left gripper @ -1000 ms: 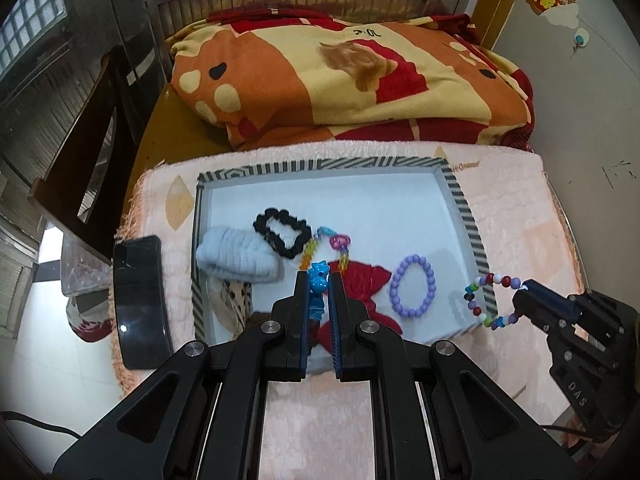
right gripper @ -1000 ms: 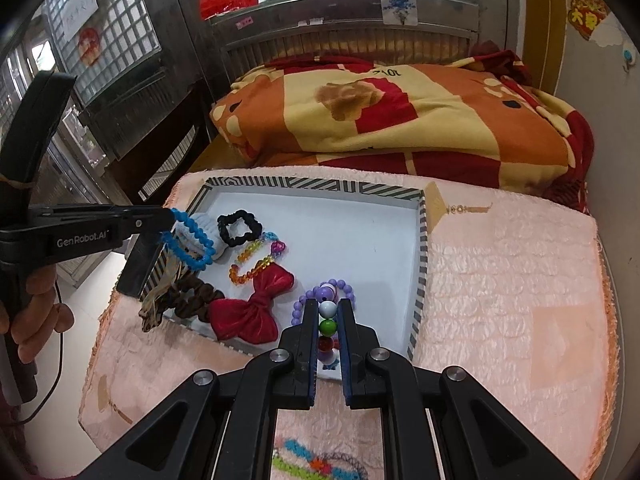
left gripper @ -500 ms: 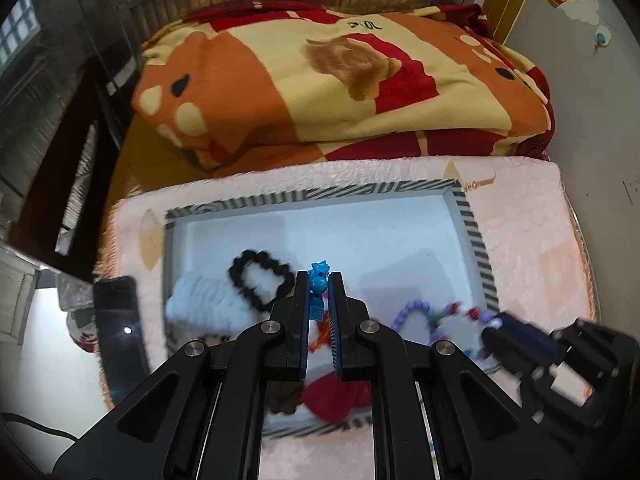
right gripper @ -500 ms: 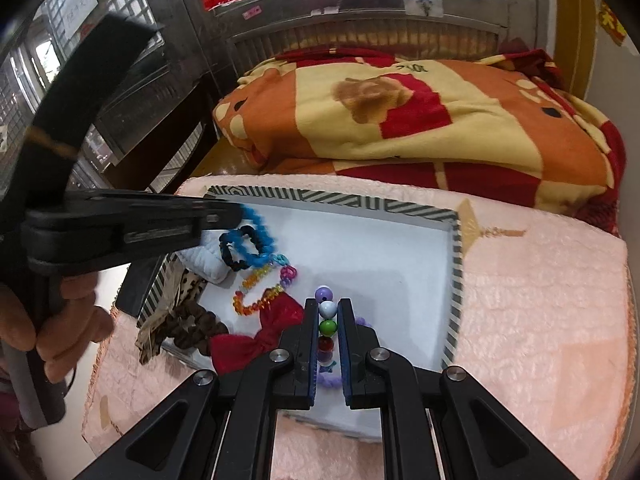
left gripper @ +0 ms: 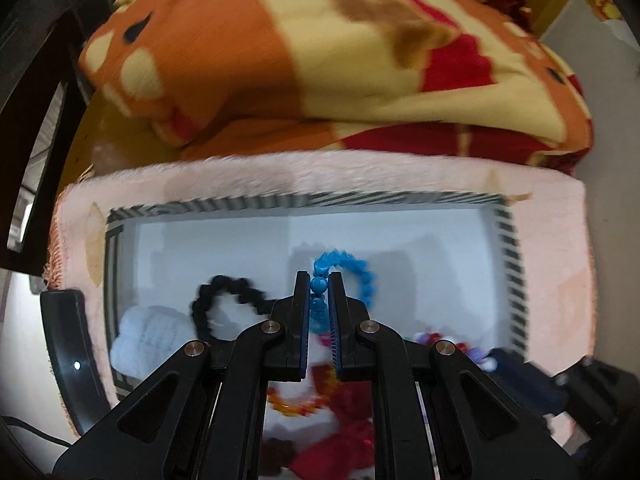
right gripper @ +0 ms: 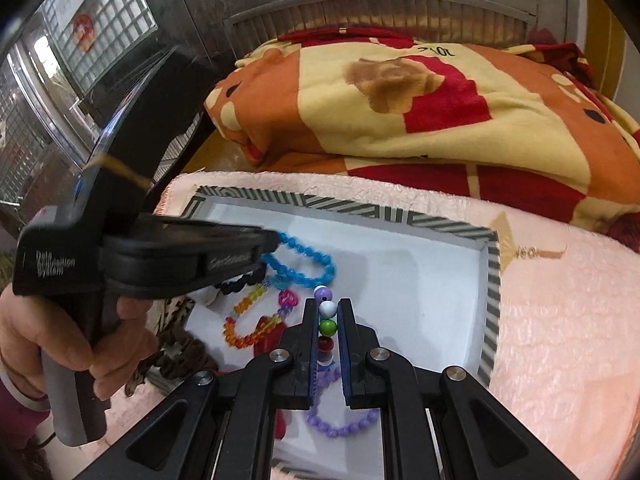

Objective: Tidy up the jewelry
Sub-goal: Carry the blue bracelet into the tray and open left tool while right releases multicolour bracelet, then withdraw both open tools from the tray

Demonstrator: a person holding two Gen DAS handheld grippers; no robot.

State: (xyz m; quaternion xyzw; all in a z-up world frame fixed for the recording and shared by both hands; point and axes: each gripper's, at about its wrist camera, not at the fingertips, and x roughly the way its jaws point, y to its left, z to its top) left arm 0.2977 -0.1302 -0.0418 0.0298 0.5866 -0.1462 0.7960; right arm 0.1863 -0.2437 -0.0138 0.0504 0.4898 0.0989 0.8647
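Observation:
My left gripper [left gripper: 319, 280] is shut on a blue bead bracelet [left gripper: 360, 276] and holds it over the middle of the white tray [left gripper: 400, 240]. The blue bracelet [right gripper: 304, 264] hangs from the left gripper [right gripper: 272, 246] in the right wrist view. My right gripper [right gripper: 327, 308] is shut on a multicoloured bead bracelet [right gripper: 327, 316] above the tray's near side [right gripper: 494, 320]. In the tray lie a black bracelet [left gripper: 224, 300], an orange bead chain [right gripper: 244, 328], a purple bracelet [right gripper: 340, 424] and a red bow [left gripper: 352, 408].
A pale blue cloth item [left gripper: 148, 340] lies at the tray's left. A black phone [left gripper: 68, 356] lies left of the tray on the pink mat [right gripper: 560, 320]. A folded orange, yellow and red blanket [right gripper: 420, 92] lies behind. A brown hair clip [right gripper: 176, 356] sits at the tray's near left corner.
Both grippers have moved forward over the tray with their bracelets. The left gripper has carried the blue bracelet toward the tray's middle; the right has come over the purple bracelet.

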